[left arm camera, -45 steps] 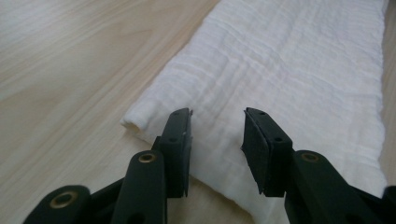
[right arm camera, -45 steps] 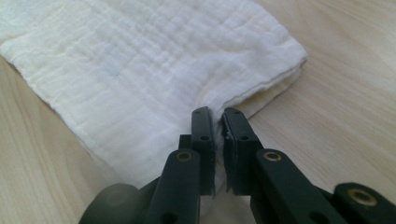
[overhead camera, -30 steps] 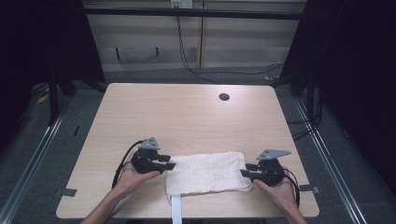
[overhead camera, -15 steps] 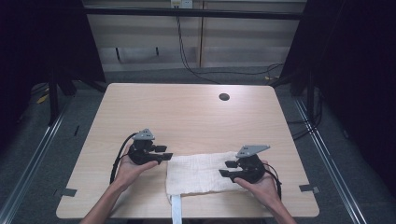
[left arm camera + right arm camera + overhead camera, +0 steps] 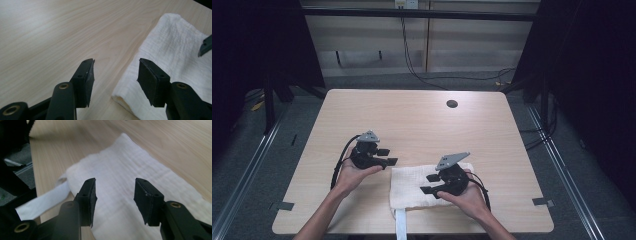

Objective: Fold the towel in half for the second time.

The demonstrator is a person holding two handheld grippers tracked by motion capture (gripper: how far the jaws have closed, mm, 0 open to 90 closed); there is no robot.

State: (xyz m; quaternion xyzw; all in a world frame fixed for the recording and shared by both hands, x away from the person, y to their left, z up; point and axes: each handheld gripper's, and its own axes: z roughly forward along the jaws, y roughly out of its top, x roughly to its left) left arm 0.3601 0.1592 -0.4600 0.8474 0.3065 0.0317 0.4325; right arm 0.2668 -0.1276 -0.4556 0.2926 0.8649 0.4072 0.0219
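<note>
A folded white towel [image 5: 409,186] lies flat near the table's front edge, with a white strap [image 5: 400,226] hanging from it over the edge. My left gripper [image 5: 388,156] is open just off the towel's far left corner, over bare wood. In the left gripper view, that gripper [image 5: 116,62] holds nothing, and the towel [image 5: 175,50] lies to its right. My right gripper [image 5: 428,184] hovers open over the towel's middle and points left. The right gripper view shows this gripper [image 5: 115,181] above the towel [image 5: 120,162], with the strap [image 5: 42,202] at the left.
The light wooden table [image 5: 412,125] has a dark round hole [image 5: 452,104] near its far edge. Grey tape marks [image 5: 542,202] sit at the front corners. Dark frames, rails and cables surround the table.
My right gripper has moved left from the towel's right end to above its middle. My left gripper has lifted away from the towel's left edge, toward the far left.
</note>
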